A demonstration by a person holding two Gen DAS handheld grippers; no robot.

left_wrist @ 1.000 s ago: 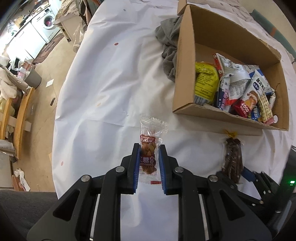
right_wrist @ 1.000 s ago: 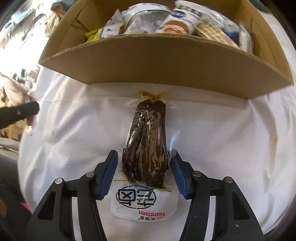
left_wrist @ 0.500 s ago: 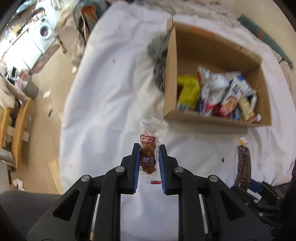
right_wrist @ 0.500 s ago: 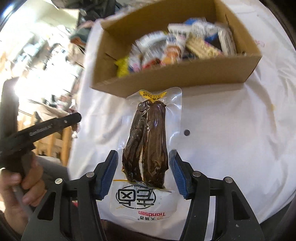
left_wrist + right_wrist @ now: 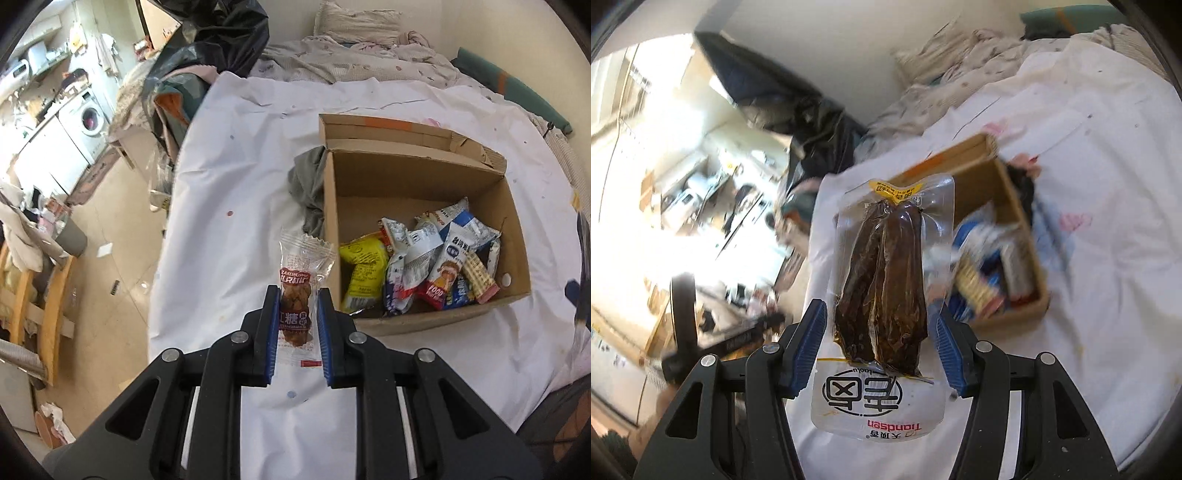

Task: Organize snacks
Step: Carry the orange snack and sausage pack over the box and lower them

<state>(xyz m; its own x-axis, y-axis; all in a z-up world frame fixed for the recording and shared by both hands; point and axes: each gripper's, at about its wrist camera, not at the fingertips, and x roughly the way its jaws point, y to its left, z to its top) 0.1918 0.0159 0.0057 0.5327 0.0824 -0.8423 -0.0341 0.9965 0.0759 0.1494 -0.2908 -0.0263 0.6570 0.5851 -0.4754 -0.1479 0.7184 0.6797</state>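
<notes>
One grey cloth [image 5: 308,188] bunches against the cardboard box [image 5: 424,177].

We are in somebody's lived-in home, in a bedroom that opens onto a laundry corner: a front-loading washing machine [image 5: 90,119] stands against white cabinets [image 5: 55,155] at the far left, and a rumpled quilt [image 5: 354,59] and a pillow [image 5: 360,18] lie heaped along the wall. We see a white sheet [image 5: 240,177] covering the surface where a cardboard box [image 5: 417,173] of packets sits, a black plastic bag [image 5: 221,33] slumped behind it, and wooden furniture [image 5: 48,295] (its kind we cannot tell) on the tiled floor [image 5: 122,229].
</notes>
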